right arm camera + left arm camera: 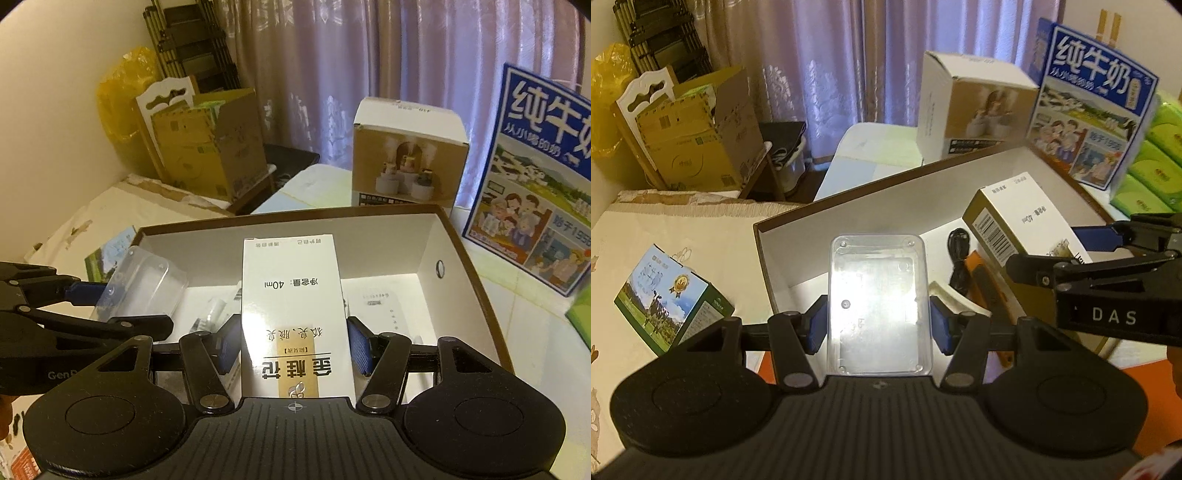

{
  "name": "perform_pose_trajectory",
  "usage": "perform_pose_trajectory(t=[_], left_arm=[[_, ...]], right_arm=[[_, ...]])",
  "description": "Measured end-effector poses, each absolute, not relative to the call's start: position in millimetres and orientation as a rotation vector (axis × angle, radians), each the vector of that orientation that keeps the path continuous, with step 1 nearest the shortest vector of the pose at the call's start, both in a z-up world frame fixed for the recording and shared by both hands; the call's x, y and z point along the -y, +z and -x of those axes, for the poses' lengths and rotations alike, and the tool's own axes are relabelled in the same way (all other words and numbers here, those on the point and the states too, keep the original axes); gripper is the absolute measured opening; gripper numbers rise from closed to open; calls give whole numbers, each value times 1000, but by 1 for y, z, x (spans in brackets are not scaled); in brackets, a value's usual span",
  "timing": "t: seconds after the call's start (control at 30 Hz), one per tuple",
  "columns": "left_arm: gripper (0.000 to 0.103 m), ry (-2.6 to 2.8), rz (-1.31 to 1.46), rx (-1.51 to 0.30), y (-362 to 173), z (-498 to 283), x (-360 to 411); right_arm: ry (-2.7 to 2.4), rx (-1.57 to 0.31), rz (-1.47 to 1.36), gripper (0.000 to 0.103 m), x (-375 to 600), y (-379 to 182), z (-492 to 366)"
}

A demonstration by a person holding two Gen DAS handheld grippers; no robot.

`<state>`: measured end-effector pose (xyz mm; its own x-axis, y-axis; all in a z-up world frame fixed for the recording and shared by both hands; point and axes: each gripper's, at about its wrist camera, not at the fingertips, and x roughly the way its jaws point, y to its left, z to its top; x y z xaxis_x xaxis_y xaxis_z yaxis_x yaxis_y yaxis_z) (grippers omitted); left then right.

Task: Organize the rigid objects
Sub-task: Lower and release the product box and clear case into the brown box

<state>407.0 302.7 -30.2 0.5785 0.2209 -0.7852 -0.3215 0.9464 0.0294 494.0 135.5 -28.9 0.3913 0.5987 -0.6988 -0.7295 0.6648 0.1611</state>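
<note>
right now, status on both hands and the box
Left gripper shut on clear plastic case. Right gripper shut on white carton. Both over open brown-rimmed box. Nothing blocking.

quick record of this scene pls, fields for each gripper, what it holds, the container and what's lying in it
left gripper: shut on clear plastic case
right gripper: shut on white carton
container: brown-rimmed open box, white inside
position: both held items over the open box
in box: black cable, orange item, other small white items
outside box: milk carton on cloth at left
</note>
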Motion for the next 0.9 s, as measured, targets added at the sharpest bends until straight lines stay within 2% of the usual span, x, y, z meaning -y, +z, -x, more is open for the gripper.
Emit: perform_pose_trajectory(t=[0.43, 0.57, 0.9], left_arm=[[52, 335, 121, -950, -53, -435, -319], [52, 331, 125, -963, -59, -439, -321], [52, 332, 134, -974, -66, -443, -324]], right_arm=[[854, -809, 178, 56, -159, -53, -524], [810, -817, 169, 63, -164, -61, -532], [799, -869, 139, 64, -152, -67, -534]])
